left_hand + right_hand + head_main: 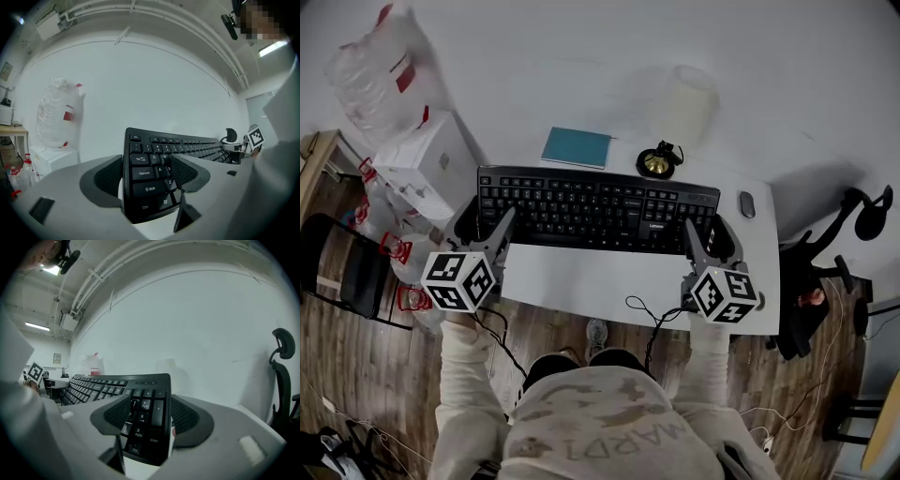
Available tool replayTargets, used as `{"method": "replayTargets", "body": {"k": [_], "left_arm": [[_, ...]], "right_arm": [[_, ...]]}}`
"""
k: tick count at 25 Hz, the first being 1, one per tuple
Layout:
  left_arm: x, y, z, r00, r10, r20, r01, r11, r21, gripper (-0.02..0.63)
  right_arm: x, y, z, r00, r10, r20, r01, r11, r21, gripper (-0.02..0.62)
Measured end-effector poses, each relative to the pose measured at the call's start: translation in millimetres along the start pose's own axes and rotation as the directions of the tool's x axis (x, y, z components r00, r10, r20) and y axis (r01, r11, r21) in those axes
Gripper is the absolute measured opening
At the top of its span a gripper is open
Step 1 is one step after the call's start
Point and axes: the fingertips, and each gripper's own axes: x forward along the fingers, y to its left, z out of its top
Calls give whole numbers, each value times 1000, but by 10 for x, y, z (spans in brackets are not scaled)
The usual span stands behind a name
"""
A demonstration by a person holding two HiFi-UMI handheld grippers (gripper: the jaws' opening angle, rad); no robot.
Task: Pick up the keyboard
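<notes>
I had the left gripper [486, 223] pinching the keyboard's [591, 202] left end and the right gripper [711, 231] pinching its right end, just above the surface [581, 281]. Both holds looked shallow, so an uneven lift could twist it loose.

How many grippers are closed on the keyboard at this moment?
2. The left gripper clamps the left end of the keyboard, at the Caps Lock and Shift keys; the right gripper clamps its right end, at the number pad. No other gripper is in view.
</notes>
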Motion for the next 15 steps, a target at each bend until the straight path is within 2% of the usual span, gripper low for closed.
{"method": "replayTargets", "body": {"k": [15], "left_arm": [[-444, -302, 249, 994, -64, 91, 63, 998, 21, 328]], "right_arm": [[-714, 131, 367, 993, -49, 106, 54, 998, -45, 278]]}}
